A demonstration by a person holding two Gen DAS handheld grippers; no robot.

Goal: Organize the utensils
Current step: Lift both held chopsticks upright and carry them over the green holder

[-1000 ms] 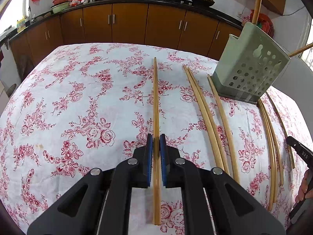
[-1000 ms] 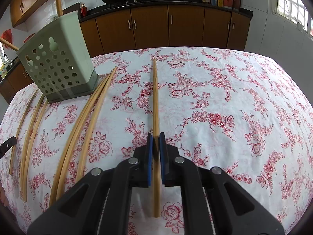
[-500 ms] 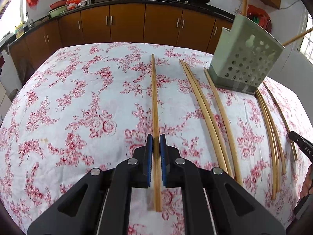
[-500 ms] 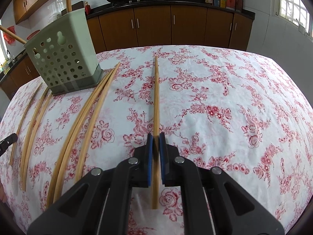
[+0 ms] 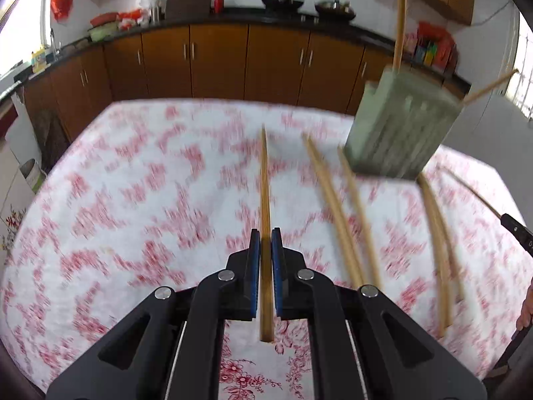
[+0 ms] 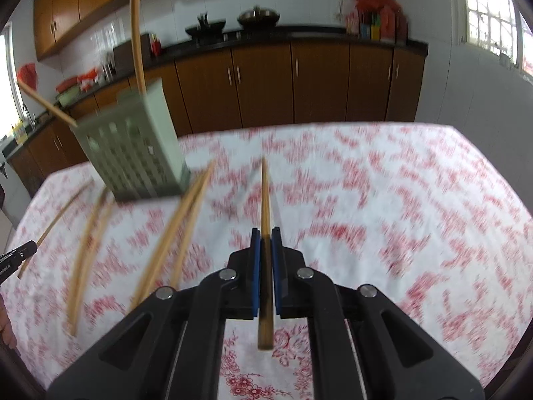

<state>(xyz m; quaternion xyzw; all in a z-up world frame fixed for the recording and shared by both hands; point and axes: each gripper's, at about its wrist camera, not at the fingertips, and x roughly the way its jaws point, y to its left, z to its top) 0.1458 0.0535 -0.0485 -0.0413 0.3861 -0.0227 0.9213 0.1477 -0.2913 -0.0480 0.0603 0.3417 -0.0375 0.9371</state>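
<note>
Each hand-held gripper, left (image 5: 266, 238) and right (image 6: 266, 237), pinches one long bamboo chopstick (image 5: 265, 200) (image 6: 265, 193), now lifted off the red-flowered tabletop (image 5: 133, 200); the perforated green plastic holder (image 5: 399, 126) looks farther away than before, other chopsticks (image 5: 336, 213) beside it.

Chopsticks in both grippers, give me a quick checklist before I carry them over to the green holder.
1. Left gripper clamped on its chopstick: ok.
2. Right gripper clamped on its chopstick: ok.
3. Green holder upright on the floral tablecloth: ok.
4. Room left in the holder: cannot tell, the opening is hidden; two sticks already poke out.
5. Held chopsticks clear of the loose chopsticks on the cloth: ok.
</note>
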